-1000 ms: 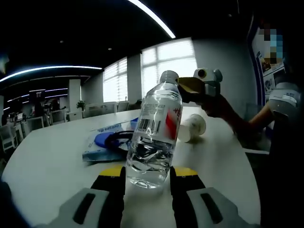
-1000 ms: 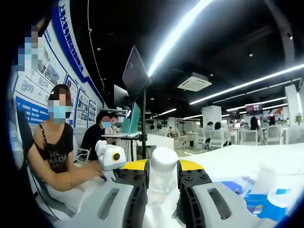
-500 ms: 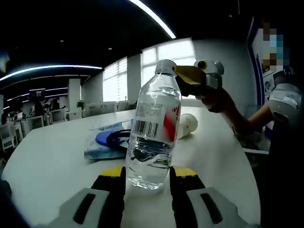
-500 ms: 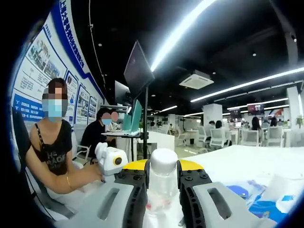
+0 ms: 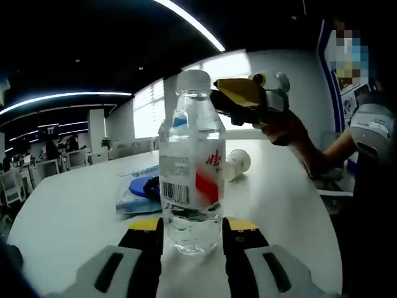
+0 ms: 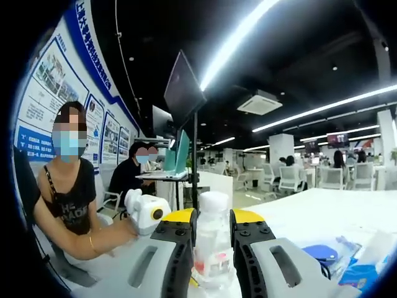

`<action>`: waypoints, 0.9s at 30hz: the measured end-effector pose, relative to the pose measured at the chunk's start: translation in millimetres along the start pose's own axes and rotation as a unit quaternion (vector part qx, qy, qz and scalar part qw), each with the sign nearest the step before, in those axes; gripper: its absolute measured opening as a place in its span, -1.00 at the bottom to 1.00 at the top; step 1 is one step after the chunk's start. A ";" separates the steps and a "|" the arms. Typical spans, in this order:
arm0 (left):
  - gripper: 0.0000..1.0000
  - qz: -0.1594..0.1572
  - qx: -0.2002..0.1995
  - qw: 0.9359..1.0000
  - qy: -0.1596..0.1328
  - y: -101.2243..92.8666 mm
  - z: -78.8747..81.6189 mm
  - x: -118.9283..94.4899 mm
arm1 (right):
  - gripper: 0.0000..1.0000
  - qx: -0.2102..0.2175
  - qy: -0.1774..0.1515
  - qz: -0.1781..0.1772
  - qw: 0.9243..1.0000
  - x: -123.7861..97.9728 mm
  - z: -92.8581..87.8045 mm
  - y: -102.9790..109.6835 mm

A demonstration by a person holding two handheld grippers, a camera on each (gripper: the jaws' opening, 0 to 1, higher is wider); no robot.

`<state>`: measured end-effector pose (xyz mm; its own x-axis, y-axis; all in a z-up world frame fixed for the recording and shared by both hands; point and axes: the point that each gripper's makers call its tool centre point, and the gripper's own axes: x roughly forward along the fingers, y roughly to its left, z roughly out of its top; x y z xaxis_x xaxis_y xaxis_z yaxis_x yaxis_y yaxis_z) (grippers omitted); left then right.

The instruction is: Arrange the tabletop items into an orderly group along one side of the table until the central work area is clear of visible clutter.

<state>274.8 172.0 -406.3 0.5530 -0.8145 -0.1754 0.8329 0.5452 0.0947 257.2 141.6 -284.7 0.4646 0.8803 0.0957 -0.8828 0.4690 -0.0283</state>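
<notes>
A clear water bottle [image 5: 189, 180] with a white cap and a red-and-white label stands upright on the white table [image 5: 74, 211]. My left gripper [image 5: 193, 225] is shut on its base, one jaw against each side. My right gripper [image 5: 239, 99] comes in from the right at cap height, held by a person's hand. In the right gripper view, the bottle [image 6: 213, 248] rises between the jaws of my right gripper [image 6: 213, 214], and the tips pinch the cap.
A blue and white flat pack [image 5: 139, 192] lies on the table behind the bottle, and it is also in the right gripper view as the pack [image 6: 347, 264]. A white cup [image 5: 236, 164] lies on its side further back. A seated person [image 6: 68, 198] is close by.
The bottle has swung from leaning right to standing upright between the left jaws. The right gripper moved left with the cap. Both views shifted a little.
</notes>
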 end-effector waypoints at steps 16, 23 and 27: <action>-0.12 0.016 -0.012 0.999 -0.029 -3.2 5.8 1.0 | -0.60 0.015 0.003 -0.018 1.000 -37.8 -3.3 -14.1; -0.05 0.054 -0.021 0.998 -0.029 -4.9 7.5 3.6 | -0.60 0.026 -0.005 -0.058 0.998 -84.0 2.5 -34.7; -0.01 0.077 -0.015 0.997 -0.022 -5.7 7.8 4.3 | -0.60 0.023 -0.023 -0.077 0.996 -108.9 9.2 -37.9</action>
<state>272.6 163.9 -399.9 0.6758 -0.7275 -0.1185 0.7369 0.6704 0.0871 239.5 27.3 -284.9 0.5926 0.7931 0.1405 -0.8036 0.5940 0.0362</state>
